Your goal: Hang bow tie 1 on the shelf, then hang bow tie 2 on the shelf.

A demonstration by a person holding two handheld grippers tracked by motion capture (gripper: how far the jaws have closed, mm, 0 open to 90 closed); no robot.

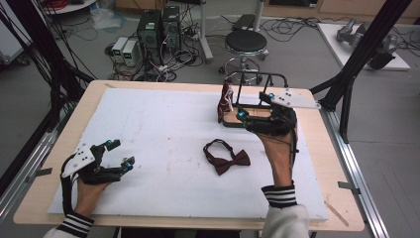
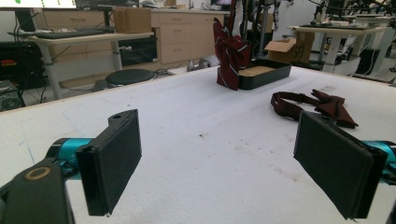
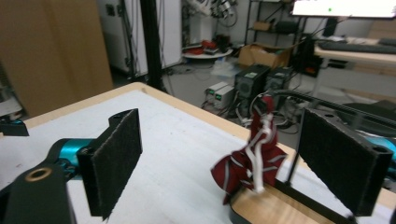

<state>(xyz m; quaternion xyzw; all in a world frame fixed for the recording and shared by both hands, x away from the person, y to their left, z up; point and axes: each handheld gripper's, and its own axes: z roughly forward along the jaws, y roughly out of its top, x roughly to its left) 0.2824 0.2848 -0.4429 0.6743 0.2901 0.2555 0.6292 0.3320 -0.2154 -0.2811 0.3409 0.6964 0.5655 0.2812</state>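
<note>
Two open hand-held grippers over the bench, neckwear between them.

The right hand-held gripper hovers near the bench's far right corner, jaws spread wide with nothing between them, just beside the dark red striped necktie that hangs from the black wire rack with a wooden base. The dark red fabric bow tie lies flat on the white foam sheet, right of the middle. The left hand-held gripper rests by the near left corner, jaws wide apart and empty.
</note>
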